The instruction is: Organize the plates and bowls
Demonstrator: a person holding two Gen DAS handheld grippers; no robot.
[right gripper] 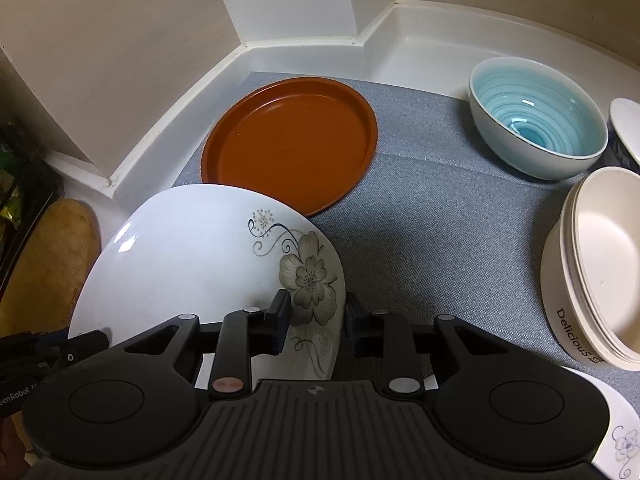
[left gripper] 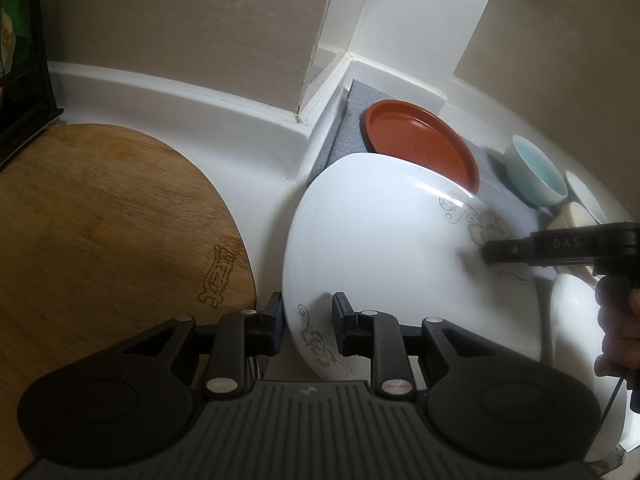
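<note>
Both my tongs, left [left gripper: 308, 320] and right [right gripper: 318, 322], pinching opposite rims of glossy floral white plate [left gripper: 380, 240]; grainy round wooden board [left gripper: 100, 220] clear only in left view.

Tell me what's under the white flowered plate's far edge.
The white flowered plate overlaps the near rim of the orange plate, which lies on the grey mat. What lies beneath the white plate's middle is covered.

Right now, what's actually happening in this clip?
A person is handling one white floral plate with both handheld grippers. The left gripper straddles one rim and the right gripper the opposite, flower-printed rim. The plate is tilted, its far edge overlapping the orange plate on the grey mat. A blue bowl and stacked cream bowls sit to the right, untouched.
</note>
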